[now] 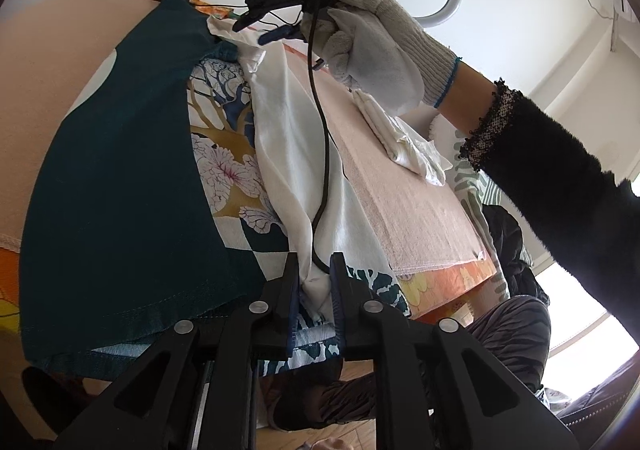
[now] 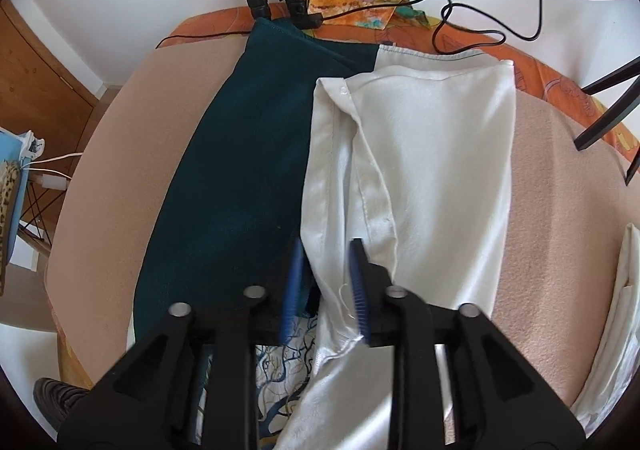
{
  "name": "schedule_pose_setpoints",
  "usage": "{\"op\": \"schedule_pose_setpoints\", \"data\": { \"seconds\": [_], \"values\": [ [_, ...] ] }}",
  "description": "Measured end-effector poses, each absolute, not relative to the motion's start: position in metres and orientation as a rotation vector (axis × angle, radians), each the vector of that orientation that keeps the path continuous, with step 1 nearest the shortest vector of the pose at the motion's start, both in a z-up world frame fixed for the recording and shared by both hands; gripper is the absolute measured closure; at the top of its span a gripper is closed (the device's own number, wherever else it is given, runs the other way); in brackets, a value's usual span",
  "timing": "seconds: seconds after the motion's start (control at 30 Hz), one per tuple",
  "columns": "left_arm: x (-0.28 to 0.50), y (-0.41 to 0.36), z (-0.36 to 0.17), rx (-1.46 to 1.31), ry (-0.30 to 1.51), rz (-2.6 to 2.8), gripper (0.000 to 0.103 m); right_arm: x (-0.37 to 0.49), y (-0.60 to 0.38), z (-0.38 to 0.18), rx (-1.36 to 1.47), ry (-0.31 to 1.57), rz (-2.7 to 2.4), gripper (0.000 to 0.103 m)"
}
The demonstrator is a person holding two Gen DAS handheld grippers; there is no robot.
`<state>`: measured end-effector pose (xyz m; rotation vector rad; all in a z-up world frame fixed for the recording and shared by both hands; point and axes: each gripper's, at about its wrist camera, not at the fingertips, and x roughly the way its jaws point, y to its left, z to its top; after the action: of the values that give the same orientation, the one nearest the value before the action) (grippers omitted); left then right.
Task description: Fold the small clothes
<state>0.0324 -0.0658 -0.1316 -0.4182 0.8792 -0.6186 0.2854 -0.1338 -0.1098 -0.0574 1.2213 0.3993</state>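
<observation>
The left gripper (image 1: 315,290) pinches the white shirt (image 2: 432,154) at the table's near edge, anchoring it while the right gripper (image 2: 326,282) straddles a fold, unclenched.

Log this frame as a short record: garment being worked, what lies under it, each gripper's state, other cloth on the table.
garment: white satin shirt, partly folded lengthwise, draped over the table's near edge
underneath: dark teal cloth with a blue and gold tree print
surface: beige towel-like mat over an orange patterned tablecloth
left gripper: pinching a bunch of the white shirt at the table's near edge
right gripper: jaws apart above the shirt's button edge, gripping nothing
other cloth: folded white piece on the mat
</observation>
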Motion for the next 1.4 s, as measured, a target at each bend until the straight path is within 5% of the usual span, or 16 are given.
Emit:
{"op": "schedule_pose_setpoints", "data": {
  "seconds": [0.07,0.43,0.63,0.97,1.23,1.4],
  "values": [
    [0.030,-0.064,-0.129,-0.407,0.884,-0.612,0.085,0.275,-0.147,-0.102,-0.072,1.186,0.381,0.043],
    [0.023,-0.015,-0.092,-0.349,0.807,-0.527,0.085,0.166,-0.226,-0.080,-0.034,1.173,0.444,0.043],
    [0.032,0.018,-0.081,-0.324,0.834,-0.450,0.068,0.077,-0.253,-0.084,-0.027,1.227,0.471,0.048],
    [0.051,0.049,-0.103,-0.361,1.006,-0.387,0.066,-0.014,-0.284,-0.123,0.143,1.306,0.477,0.053],
    [0.049,0.046,-0.121,-0.374,1.080,-0.413,0.066,-0.035,-0.281,-0.141,0.207,1.293,0.490,0.063],
    [0.048,0.044,-0.123,-0.376,1.077,-0.417,0.069,-0.039,-0.269,-0.142,0.154,1.278,0.499,0.086]
  ]
}}
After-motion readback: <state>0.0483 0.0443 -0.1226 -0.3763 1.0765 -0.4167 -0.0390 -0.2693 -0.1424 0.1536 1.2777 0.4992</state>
